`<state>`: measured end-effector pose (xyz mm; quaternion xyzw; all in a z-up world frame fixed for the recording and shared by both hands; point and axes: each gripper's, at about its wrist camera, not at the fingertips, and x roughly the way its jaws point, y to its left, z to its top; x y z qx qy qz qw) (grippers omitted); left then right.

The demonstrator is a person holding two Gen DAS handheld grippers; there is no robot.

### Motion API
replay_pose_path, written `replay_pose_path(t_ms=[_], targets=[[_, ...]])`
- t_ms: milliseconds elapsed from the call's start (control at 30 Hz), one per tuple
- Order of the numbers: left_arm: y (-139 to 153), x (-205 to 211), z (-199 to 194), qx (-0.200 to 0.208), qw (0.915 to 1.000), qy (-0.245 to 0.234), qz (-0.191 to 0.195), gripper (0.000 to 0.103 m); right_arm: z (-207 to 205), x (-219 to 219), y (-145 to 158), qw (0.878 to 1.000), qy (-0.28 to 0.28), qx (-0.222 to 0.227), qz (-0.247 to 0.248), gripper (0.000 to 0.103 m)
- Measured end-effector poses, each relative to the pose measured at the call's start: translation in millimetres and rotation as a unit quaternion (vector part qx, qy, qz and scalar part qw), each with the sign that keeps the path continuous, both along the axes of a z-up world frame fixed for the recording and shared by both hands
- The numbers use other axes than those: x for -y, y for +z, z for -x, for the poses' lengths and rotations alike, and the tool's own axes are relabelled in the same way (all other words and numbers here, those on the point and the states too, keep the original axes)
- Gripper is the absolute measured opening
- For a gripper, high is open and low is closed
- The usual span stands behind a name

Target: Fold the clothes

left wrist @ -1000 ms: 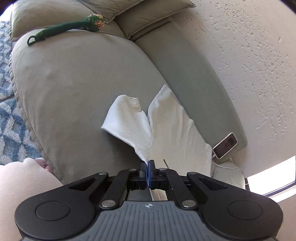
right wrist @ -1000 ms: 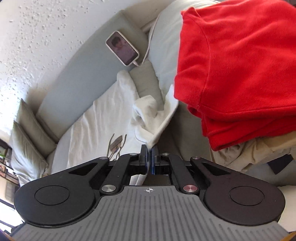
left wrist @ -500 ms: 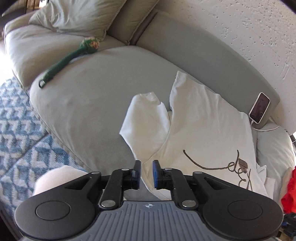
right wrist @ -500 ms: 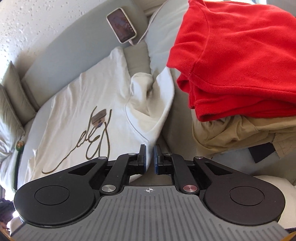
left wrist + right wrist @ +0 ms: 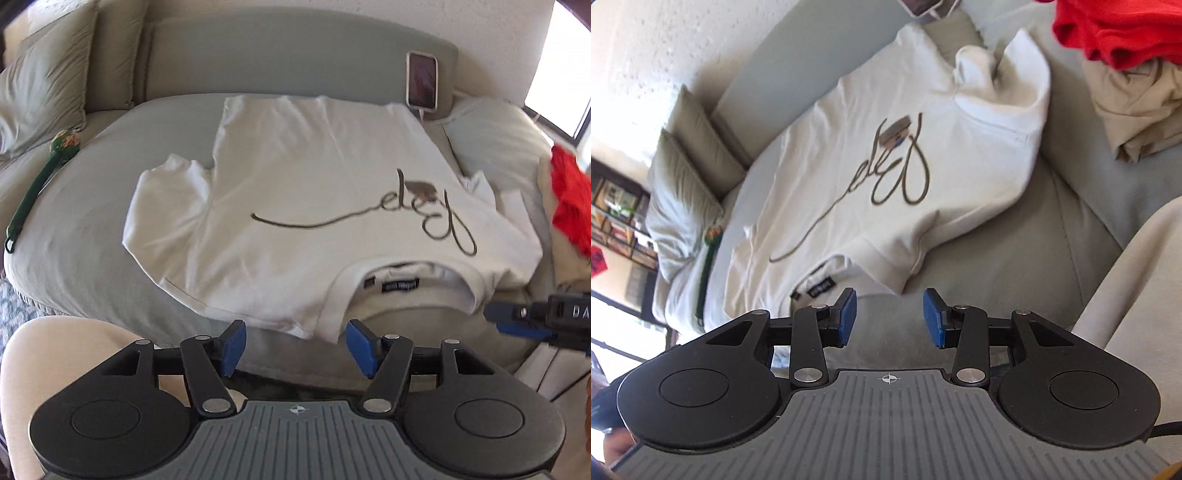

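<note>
The left claw (image 5: pixel 291 345) stands released, its blue pads wide apart and holding nothing, at the bottom centre of its frame, just in front of the near hem of the collar. The right claw (image 5: pixel 888 317) is released too, empty, low in its own frame near the shoulder corner of the shirt.

Beyond them the white T-shirt (image 5: pixel 303 192) lies spread on the grey sofa (image 5: pixel 74 229), print side up, collar toward the camera, one sleeve (image 5: pixel 166 206) at the left of the frame and the other bunched at the right.

I judge the shirt is laid out flat, ready for a fold; no fold of the body is visible. The next move calls for a grip on two edge points, perhaps shoulder and hem.

A dark script runs across the chest (image 5: pixel 406 214); I cannot read it surely. The neck label (image 5: pixel 400 286) is too blurred to read.

At the right lie red clothes (image 5: pixel 1119 29) and a beige garment (image 5: pixel 1137 107); a phone (image 5: pixel 422 81) leans at the upper right.
</note>
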<state>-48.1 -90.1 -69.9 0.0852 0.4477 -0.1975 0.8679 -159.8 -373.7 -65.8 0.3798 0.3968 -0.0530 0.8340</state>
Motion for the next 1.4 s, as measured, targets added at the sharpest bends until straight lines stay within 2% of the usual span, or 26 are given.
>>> replay_pose_path(t_ms=[67, 133, 233, 267, 300, 333, 367, 500, 567, 633, 700, 733, 767, 800, 867, 967, 1033, 1067, 1133, 1167, 1233, 1267, 1300, 1400], targets=[[-15, 12, -4, -0.002, 0.9998, -0.008, -0.017, 0.061, -5, -13, -2, 0.999, 0.017, 0.003, 0.035, 0.051], [-28, 21, -10, 0.003, 0.9993, -0.004, -0.036, 0.060, -12, -23, -2, 0.997, 0.028, 0.009, 0.076, 0.051], [-39, 28, -16, 0.009, 0.9986, -0.007, -0.052, 0.049, -28, -37, -3, 0.985, 0.049, 0.001, 0.163, 0.049], [-39, 28, -15, 0.009, 0.9987, -0.012, -0.049, 0.044, -31, -42, -3, 0.980, 0.050, -0.001, 0.192, 0.046], [-39, 27, -14, 0.010, 0.9987, -0.018, -0.047, 0.020, -31, -44, -2, 0.977, 0.049, 0.000, 0.207, 0.045], [-38, 26, -13, 0.011, 0.9987, -0.023, -0.045, 0.007, -31, -46, -1, 0.975, 0.047, 0.000, 0.218, 0.025], [-33, 23, -12, 0.014, 0.9987, -0.025, -0.042, 0.007, -30, -45, -1, 0.975, 0.048, -0.003, 0.219, 0.008], [-14, 9, -11, -0.005, 0.9986, -0.048, -0.020, 0.007, -19, -38, 11, 0.983, 0.049, -0.015, 0.174, 0.008], [-11, 6, -12, -0.020, 0.9980, -0.057, -0.019, 0.008, -14, -36, 18, 0.985, 0.055, -0.021, 0.165, 0.008], [-9, 9, -14, -0.017, 0.9984, -0.054, -0.009, 0.009, -14, -34, 17, 0.984, 0.068, -0.038, 0.159, 0.008], [-7, 12, -16, -0.013, 0.9986, -0.050, 0.001, 0.012, -15, -34, 12, 0.984, 0.077, -0.058, 0.152, 0.014], [-6, 13, -17, -0.012, 0.9987, -0.048, 0.005, 0.022, -16, -34, 11, 0.983, 0.080, -0.068, 0.148, 0.023], [-5, 14, -18, -0.010, 0.9988, -0.047, 0.010, 0.029, -14, -35, 13, 0.984, 0.080, -0.071, 0.144, 0.041], [-4, 16, -19, -0.009, 0.9988, -0.045, 0.015, 0.039, -11, -36, 18, 0.984, 0.079, -0.064, 0.145, 0.047], [-2, 19, -21, -0.006, 0.9988, -0.042, 0.025, 0.042, -5, -38, 32, 0.984, 0.079, -0.040, 0.156, 0.048], [0, 23, -24, -0.001, 0.9985, -0.036, 0.040, 0.058, -7, -39, 49, 0.982, 0.065, 0.012, 0.178, 0.048], [2, 26, -26, 0.002, 0.9982, -0.033, 0.049, 0.057, -19, -40, 49, 0.977, 0.058, 0.033, 0.203, 0.044], [3, 28, -27, 0.005, 0.9981, -0.032, 0.052, 0.056, -27, -41, 45, 0.975, 0.058, 0.038, 0.211, 0.035], [-5, 38, -29, 0.030, 0.9985, -0.036, 0.026, 0.053, -42, -43, 31, 0.972, 0.066, 0.035, 0.222, 0.029], [-11, 42, -29, 0.036, 0.9985, -0.040, 0.012, 0.052, -48, -44, 22, 0.971, 0.069, 0.024, 0.226, 0.029], [-27, 45, -32, -0.007, 0.9987, -0.046, -0.021, 0.052, -51, -44, 5, 0.973, 0.072, -0.013, 0.220, 0.030], [-32, 39, -30, -0.029, 0.9984, -0.045, -0.020, 0.052, -47, -43, -2, 0.975, 0.071, -0.023, 0.211, 0.029], [-35, 33, -29, -0.048, 0.9977, -0.044, -0.020, 0.052, -39, -42, -2, 0.975, 0.071, -0.009, 0.209, 0.029], [-25, 22, -25, -0.045, 0.9984, -0.035, -0.001, 0.049, -27, -32, 9, 0.981, 0.074, -0.018, 0.176, 0.029]])
